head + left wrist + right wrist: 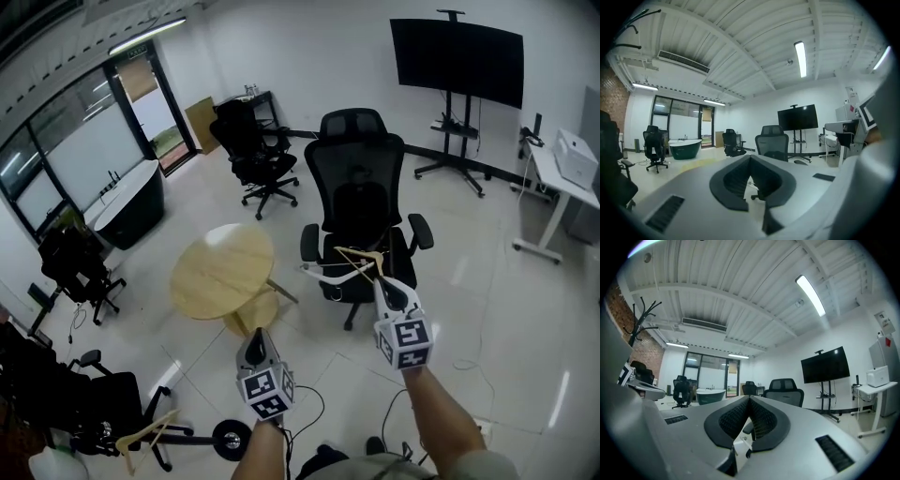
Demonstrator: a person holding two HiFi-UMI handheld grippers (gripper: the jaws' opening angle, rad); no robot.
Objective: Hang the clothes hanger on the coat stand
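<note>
Evidently carries the hanger (330,277) out in front in the right gripper (382,281), jaws shut on it at what looks like one end, probably to leave the rest free for hooking over a branch of the coat stand (641,317). Holds it in the air above the chair (361,202), touching nothing else, roughly level rather than drooping, a sensible way to take it across a room full of furniture. Shows only a small white piece of it low between the pads in the right gripper view, the remainder lying below that camera's sight. Has the left gripper (255,339) shut as well, with nothing between the jaws, alongside and a little nearer the body in the head view, seemingly idle or kept ready to steady the load at the stand. Leaves the stand out of the head view altogether. Gives only dark forked branches high at the left edge of the right gripper view, against a brick wall, trunk and base cut off behind the gripper body. Cannot settle from the head view whether the pale arms and the wooden bar crossing them make one hanger or two, nor where the hook sits. Catches a second wooden hanger (141,433) in the lower left corner among black chair legs, support beneath too small to tell.
</note>
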